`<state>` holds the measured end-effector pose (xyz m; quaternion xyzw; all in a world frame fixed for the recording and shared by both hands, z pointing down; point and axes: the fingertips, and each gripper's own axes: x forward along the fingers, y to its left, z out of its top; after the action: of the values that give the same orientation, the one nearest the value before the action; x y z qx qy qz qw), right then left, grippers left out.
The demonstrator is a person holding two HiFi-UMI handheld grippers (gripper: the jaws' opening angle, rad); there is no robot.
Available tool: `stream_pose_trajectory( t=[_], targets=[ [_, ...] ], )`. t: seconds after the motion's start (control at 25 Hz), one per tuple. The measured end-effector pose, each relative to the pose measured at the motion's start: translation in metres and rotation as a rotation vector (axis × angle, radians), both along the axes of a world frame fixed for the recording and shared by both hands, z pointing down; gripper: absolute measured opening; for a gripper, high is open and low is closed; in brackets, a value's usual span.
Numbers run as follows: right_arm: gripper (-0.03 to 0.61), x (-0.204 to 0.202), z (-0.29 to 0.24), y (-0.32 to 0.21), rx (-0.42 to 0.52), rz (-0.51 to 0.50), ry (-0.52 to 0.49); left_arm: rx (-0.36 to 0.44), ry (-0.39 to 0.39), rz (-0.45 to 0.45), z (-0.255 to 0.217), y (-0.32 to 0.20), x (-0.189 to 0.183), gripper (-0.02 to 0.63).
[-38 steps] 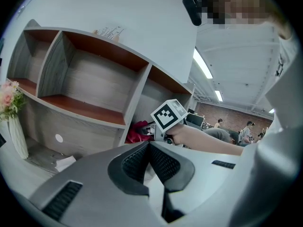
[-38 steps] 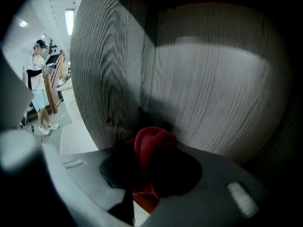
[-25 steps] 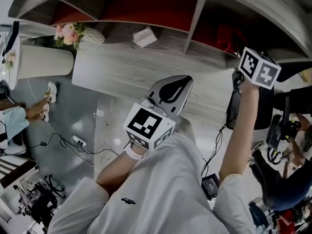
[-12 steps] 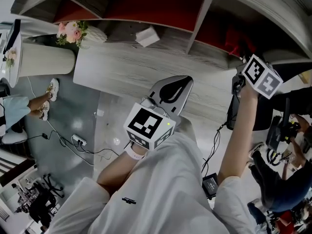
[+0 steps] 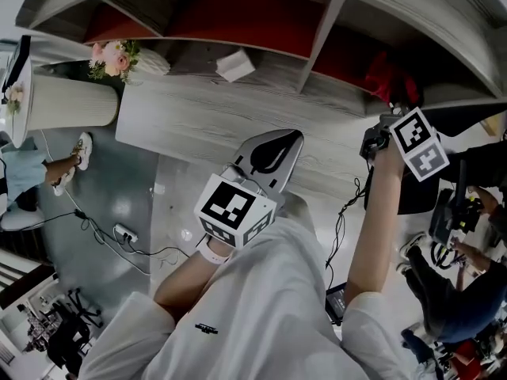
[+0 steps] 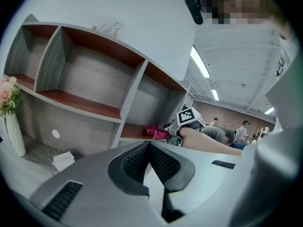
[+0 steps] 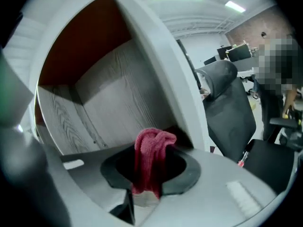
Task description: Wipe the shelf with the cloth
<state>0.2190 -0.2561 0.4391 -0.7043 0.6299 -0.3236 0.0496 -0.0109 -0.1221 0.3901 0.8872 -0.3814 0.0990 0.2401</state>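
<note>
A red cloth (image 7: 150, 157) stands bunched between the pads of my right gripper (image 7: 149, 176), which is shut on it. It faces a grey wood compartment of the shelf (image 7: 102, 108) with a red top panel. In the head view the right gripper (image 5: 387, 111) is at the right, by the shelf's right-hand compartment, with the cloth (image 5: 394, 75) at its tip. My left gripper (image 5: 288, 138) hangs in the middle over the lower wood ledge (image 5: 198, 117), shut and holding nothing. From the left gripper (image 6: 149, 146) view, the cloth (image 6: 154, 131) rests on the right compartment's floor.
A white folded paper (image 5: 235, 64) lies on the shelf's lower board. A vase of pink flowers (image 5: 113, 55) stands at the left end. Cables and a power strip (image 5: 123, 232) lie on the floor. Black chairs (image 7: 227, 112) and people are to the right.
My right gripper has drawn back with the cloth, lower in the head view and closer to my body. The left gripper has barely moved.
</note>
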Motion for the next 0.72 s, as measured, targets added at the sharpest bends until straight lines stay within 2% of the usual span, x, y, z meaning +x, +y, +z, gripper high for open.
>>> stream_pose_trajectory(
  t=[0.28, 0.52, 0.72],
  targets=[
    [0.104, 0.020, -0.015, 0.014, 0.109, 0.211, -0.214, 0.007, -0.005, 0.042, -0.003, 0.005, 0.018, 0.002],
    [0.104, 0.034, -0.021, 0.013, 0.185, 0.411, -0.402, 0.017, -0.009, 0.044, -0.010, 0.010, 0.017, 0.002],
    [0.104, 0.041, -0.037, 0.007, 0.219, 0.477, -0.508, 0.033, -0.016, 0.027, -0.017, 0.010, 0.009, 0.002]
  ],
)
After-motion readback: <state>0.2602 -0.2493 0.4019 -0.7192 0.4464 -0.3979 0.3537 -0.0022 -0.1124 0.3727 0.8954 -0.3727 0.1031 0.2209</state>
